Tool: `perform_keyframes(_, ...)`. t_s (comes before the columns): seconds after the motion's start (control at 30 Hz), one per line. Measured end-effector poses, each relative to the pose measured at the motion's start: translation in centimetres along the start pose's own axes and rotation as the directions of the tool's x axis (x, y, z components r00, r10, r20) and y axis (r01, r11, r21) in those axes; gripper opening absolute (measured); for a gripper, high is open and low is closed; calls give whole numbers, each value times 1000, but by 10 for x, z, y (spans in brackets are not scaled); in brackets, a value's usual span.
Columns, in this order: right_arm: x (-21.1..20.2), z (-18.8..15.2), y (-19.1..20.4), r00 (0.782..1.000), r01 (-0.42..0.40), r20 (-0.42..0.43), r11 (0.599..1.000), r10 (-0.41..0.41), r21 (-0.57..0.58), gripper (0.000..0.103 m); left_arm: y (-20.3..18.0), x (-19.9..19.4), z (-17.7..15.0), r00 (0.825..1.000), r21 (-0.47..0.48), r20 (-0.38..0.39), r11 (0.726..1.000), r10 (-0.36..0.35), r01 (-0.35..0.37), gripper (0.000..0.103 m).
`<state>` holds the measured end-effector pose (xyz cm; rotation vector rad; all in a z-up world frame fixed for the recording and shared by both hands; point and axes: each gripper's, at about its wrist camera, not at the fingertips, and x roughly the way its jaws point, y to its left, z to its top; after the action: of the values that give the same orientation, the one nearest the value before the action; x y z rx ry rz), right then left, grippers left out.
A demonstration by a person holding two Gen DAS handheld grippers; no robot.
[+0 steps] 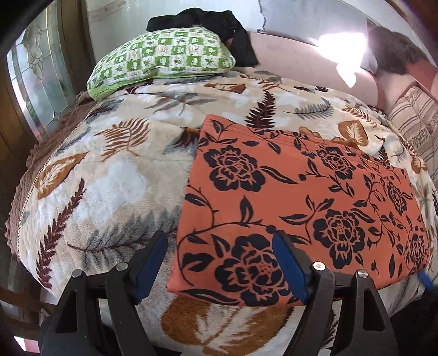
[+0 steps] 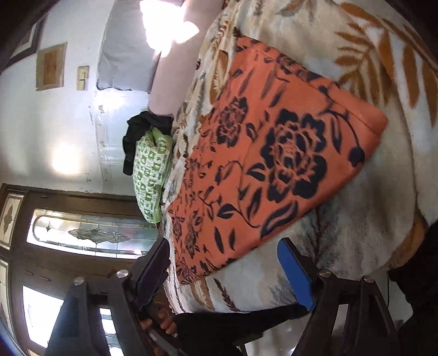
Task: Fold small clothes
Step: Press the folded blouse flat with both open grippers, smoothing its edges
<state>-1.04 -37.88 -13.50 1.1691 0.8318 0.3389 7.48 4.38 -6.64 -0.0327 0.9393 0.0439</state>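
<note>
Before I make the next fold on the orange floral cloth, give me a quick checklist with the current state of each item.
1. Left gripper open, nothing held: ok.
2. Right gripper open, nothing held: ok.
3. Orange floral cloth lies flat on the leaf-print blanket: ok.
4. Cloth edges squared, no loose flap: ok in both views.
5. Green pillow and black garment clear of the cloth: ok.
6. How many layers are folded so far: cannot tell.

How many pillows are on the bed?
1: the green-and-white checked fabric pillow lies at the bed's far end, under a crumpled black cloth. Others may be out of view.
</note>
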Motion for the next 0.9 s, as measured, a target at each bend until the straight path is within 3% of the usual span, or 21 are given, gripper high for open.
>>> perform_keyframes(0.17,13,57,29,1000,-14,11,994,16,-105,83,-5,11,-4,999,18,-34,1000,3,-2,80)
perform_keyframes(0.23,21,85,23,997,65,50,991,-59,-120,84,-4,16,-7,999,17,-51,1000,6,-5,80)
perform_keyframes(0.3,31,107,-4,992,120,36,992,-120,-24,84,-1,20,-9,998,10,-63,1000,5,-4,80)
perform_keyframes(0.33,32,112,-13,995,94,35,995,-95,28,84,0,20,-10,998,8,-64,1000,4,-3,80)
perform_keyframes(0.37,25,111,-12,996,68,59,997,-70,42,84,2,19,-10,999,6,-55,1000,-2,3,80)
perform_keyframes(0.43,14,101,10,996,59,75,996,-54,-61,84,2,18,-8,999,6,-37,1000,-5,6,80)
perform_keyframes(0.53,6,77,30,997,74,47,985,-68,-156,84,-4,17,-2,999,5,-25,999,-33,33,80)
perform_keyframes(0.73,13,46,29,1000,25,-13,993,-27,-118,84,-21,12,-2,998,55,-32,997,-46,48,80)
perform_keyframes(0.9,46,65,37,998,-37,-50,998,35,-57,84,-10,5,-6,999,34,-24,999,-42,43,80)
